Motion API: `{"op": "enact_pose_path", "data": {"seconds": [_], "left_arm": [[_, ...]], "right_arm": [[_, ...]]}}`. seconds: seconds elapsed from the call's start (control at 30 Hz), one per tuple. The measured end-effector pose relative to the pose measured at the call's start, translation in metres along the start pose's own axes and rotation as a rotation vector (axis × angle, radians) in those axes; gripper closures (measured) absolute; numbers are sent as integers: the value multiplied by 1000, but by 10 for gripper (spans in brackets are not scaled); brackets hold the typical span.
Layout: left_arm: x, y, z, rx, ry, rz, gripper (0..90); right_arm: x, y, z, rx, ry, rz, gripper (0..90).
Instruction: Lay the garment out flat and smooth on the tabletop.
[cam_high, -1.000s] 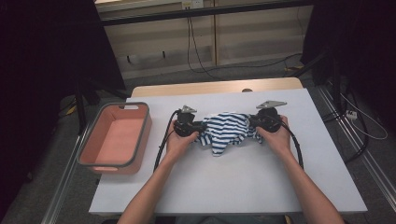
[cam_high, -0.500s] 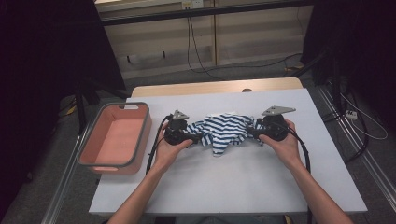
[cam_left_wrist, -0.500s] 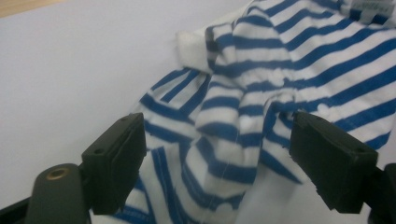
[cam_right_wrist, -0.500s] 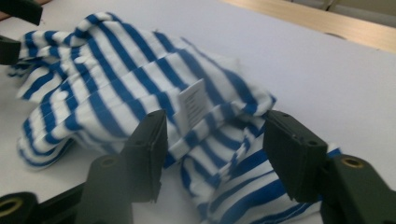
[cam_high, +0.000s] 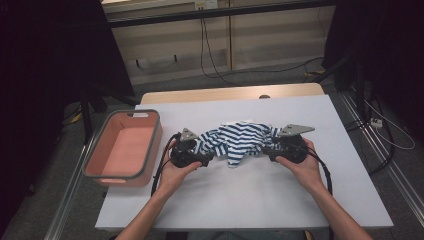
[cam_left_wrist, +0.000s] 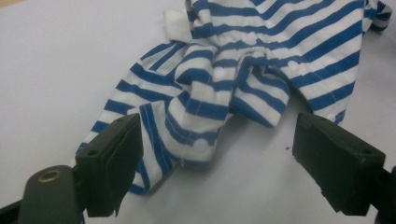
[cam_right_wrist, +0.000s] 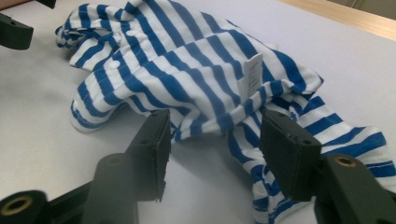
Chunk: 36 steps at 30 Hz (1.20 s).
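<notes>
A blue-and-white striped garment (cam_high: 235, 142) lies crumpled in the middle of the white table (cam_high: 250, 200). My left gripper (cam_high: 206, 159) sits at its left end, with a hand around it. Its jaws have just been opening and stand wide, with a snap-buttoned flap of the garment (cam_left_wrist: 201, 116) lying between them untouched. My right gripper (cam_high: 265, 150) is at the garment's right end. Its jaws opened and have just been closing a little; a fold of the garment (cam_right_wrist: 205, 121) near the white label (cam_right_wrist: 251, 77) lies between them, and the pads do not press on it.
A pink bin (cam_high: 155, 145) with a grey rim stands at the table's left edge. A wooden strip (cam_high: 230, 94) runs along the far edge. Cables trail from both grippers toward the near side. Dark stands and floor cables lie beyond the table.
Both hands have moved apart, left gripper leftward and right gripper rightward. The garment now lies more spread out between them. Both sets of jaws have let go of the cloth.
</notes>
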<state>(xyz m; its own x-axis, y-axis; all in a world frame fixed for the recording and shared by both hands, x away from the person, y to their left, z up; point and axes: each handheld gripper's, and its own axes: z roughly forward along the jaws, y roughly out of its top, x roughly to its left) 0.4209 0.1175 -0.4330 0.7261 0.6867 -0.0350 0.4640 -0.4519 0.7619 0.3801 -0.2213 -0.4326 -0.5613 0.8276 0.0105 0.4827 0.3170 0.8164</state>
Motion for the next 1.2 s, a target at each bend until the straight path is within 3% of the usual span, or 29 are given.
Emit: {"op": "enact_pose_path", "data": {"seconds": [0.13, 0.4, 0.63, 0.83, 1.03, 1.2], "left_arm": [[2, -1, -2, -8, 7, -14, 171], [0, -3, -1, 2, 17, 17, 187], [-4, -4, 1, 10, 14, 33, 213], [-8, -4, 2, 8, -1, 61, 352], [-6, -5, 6, 19, -3, 67, 431], [-2, -6, 11, 30, 2, 54, 456]], "right_arm": [[4, -2, -2, -11, 21, -11, 543], [17, -9, 2, 31, 73, -50, 659], [24, -11, 13, 78, 96, -90, 675], [26, -9, 25, 88, 103, -100, 683], [27, -8, 42, 126, 63, -112, 651], [26, -6, 48, 115, 51, -104, 631]]}}
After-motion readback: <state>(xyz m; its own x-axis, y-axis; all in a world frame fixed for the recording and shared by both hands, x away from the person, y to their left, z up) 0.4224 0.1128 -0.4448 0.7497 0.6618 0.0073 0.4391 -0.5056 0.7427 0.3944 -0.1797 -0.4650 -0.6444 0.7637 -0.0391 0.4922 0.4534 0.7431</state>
